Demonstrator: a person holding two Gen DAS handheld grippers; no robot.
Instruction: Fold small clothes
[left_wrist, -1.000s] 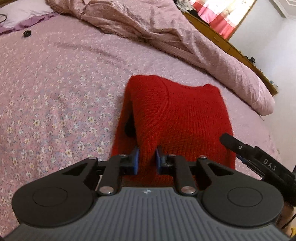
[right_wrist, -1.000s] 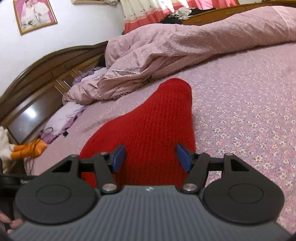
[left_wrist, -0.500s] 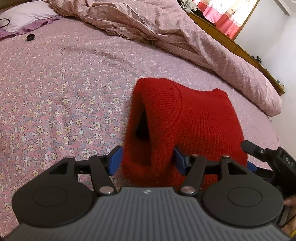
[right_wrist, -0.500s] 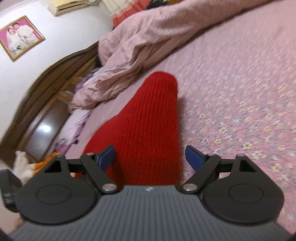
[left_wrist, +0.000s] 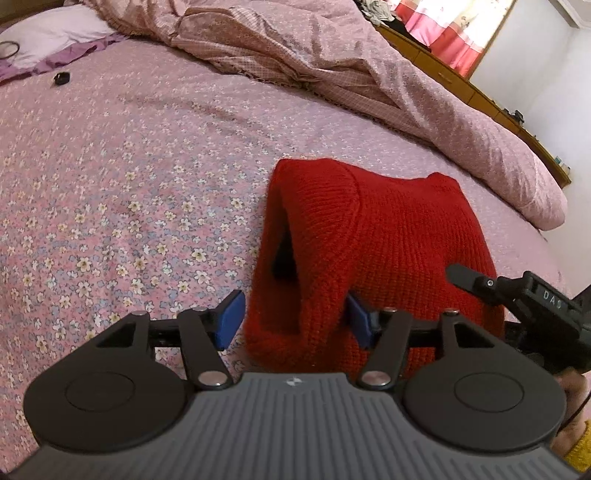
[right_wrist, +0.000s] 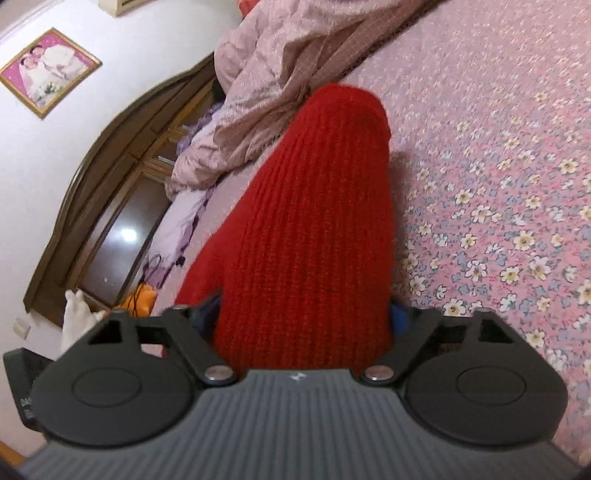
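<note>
A red knitted garment (left_wrist: 391, 236) lies folded on the flowered bedsheet (left_wrist: 110, 192), its near left fold standing up as an open loop. My left gripper (left_wrist: 294, 320) straddles that loop and its jaws are closing. The left pad stands clear of the knit; the right pad touches it. In the right wrist view the same garment (right_wrist: 314, 221) runs away as a long red ridge. My right gripper (right_wrist: 304, 317) has it between its closing jaws, with the knit filling the gap and largely covering both blue pads. The right tool's black body (left_wrist: 535, 306) shows at the garment's right side.
A crumpled pink quilt (left_wrist: 332, 62) lies across the far side of the bed. A pale pillow (left_wrist: 48, 40) and a small black object (left_wrist: 61, 78) sit at the far left. A dark wooden headboard (right_wrist: 110, 192) and a framed picture (right_wrist: 48, 72) stand beyond.
My left gripper let go of the garment's near edge and its jaws spread wide around the fold. The right gripper rolled, moved forward and widened, so the knit now fills its jaws.
</note>
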